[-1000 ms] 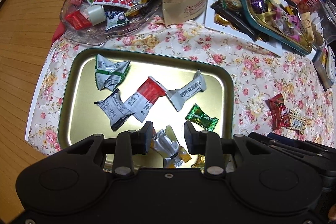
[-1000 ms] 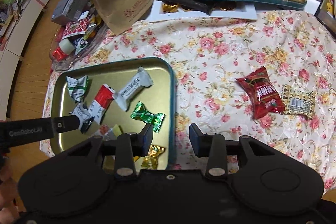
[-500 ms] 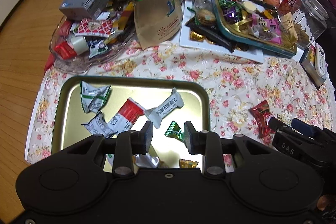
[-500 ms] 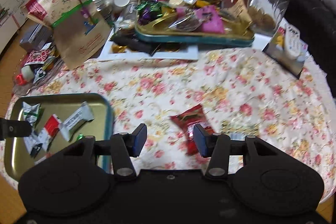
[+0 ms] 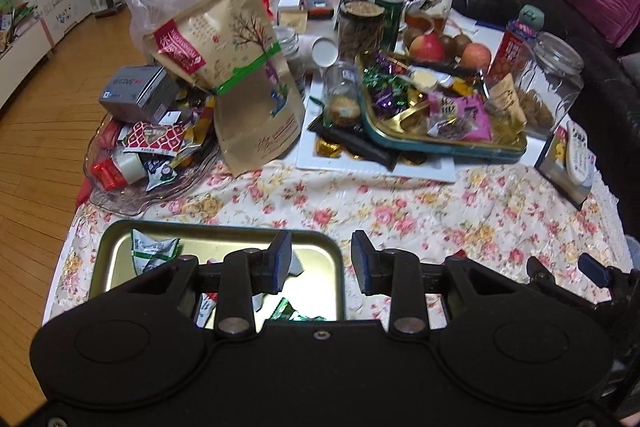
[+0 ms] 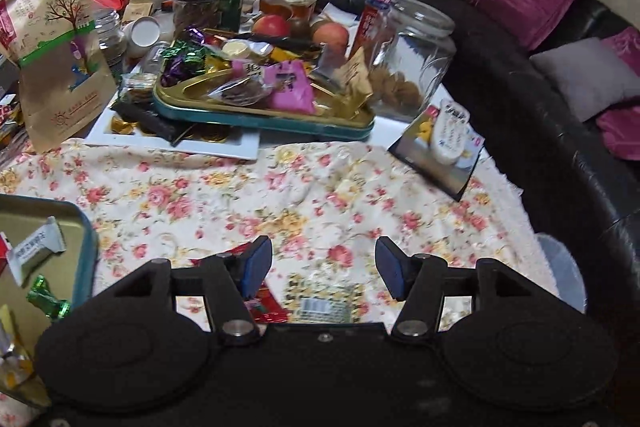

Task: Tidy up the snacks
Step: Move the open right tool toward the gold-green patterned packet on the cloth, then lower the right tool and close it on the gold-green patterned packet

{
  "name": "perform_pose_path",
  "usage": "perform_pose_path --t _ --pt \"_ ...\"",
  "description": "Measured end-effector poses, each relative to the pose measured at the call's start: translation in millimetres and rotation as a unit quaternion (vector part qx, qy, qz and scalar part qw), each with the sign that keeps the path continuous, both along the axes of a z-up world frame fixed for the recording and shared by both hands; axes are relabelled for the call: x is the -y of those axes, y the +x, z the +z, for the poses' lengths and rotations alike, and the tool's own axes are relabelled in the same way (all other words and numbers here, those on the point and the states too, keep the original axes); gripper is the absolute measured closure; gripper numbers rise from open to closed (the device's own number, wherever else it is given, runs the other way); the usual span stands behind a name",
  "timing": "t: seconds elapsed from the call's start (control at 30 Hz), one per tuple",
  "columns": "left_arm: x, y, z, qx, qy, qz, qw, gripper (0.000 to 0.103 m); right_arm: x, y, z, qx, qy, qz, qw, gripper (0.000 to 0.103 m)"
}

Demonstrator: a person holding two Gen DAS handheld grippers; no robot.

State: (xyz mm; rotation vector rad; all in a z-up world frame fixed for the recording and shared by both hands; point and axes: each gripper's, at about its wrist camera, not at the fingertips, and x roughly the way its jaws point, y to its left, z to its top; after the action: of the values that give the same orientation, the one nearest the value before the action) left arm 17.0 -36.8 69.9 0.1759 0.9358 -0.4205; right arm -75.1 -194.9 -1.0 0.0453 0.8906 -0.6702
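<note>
A gold tray [image 5: 224, 227] lies on the flowered cloth at the near left and holds several wrapped snacks, among them a green-and-white packet [image 5: 154, 253]. My left gripper [image 5: 320, 259] hovers open over the tray's right edge with nothing between its pads. In the right wrist view the tray's corner [image 6: 86, 239] shows a white bar [image 6: 36, 251] and a green candy [image 6: 46, 301]. My right gripper [image 6: 324, 259] hangs over the cloth with its jaws opening and nothing between them. Below it lie a red packet [image 6: 266, 305] and a pale barcode packet [image 6: 320, 301].
A glass dish [image 5: 132, 195] of snacks stands at the far left, a brown paper bag [image 5: 248, 95] behind it. A teal-rimmed tray [image 5: 440, 143] heaped with candies rests on a white tray. A glass jar [image 5: 556, 83], fruit and cans crowd the back. A black sofa [image 6: 560, 131] borders the right.
Both grippers tilted upward and drew back. The right gripper swung right from the gold tray to above the red packet, and its jaws widened. The left gripper stayed open.
</note>
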Motion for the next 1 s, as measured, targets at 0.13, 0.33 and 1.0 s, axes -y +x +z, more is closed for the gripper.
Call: perform_pose_path --t 0.13,0.33,1.0 --pt "9 -11 5 0.03 -0.017 0.002 0.9994 0.06 4 -9 5 0.016 -0.038 -0.004 0.999 0.046" --pt "32 -25 8 0.06 0.006 -0.027 0.9978 0.058 16 -21 16 0.042 -0.06 -0.011 0.997 0.049" --pt "96 -44 -12 -0.037 0.023 -0.113 0.9926 0.058 46 -50 4 0.062 -0.019 0.016 0.998 0.069"
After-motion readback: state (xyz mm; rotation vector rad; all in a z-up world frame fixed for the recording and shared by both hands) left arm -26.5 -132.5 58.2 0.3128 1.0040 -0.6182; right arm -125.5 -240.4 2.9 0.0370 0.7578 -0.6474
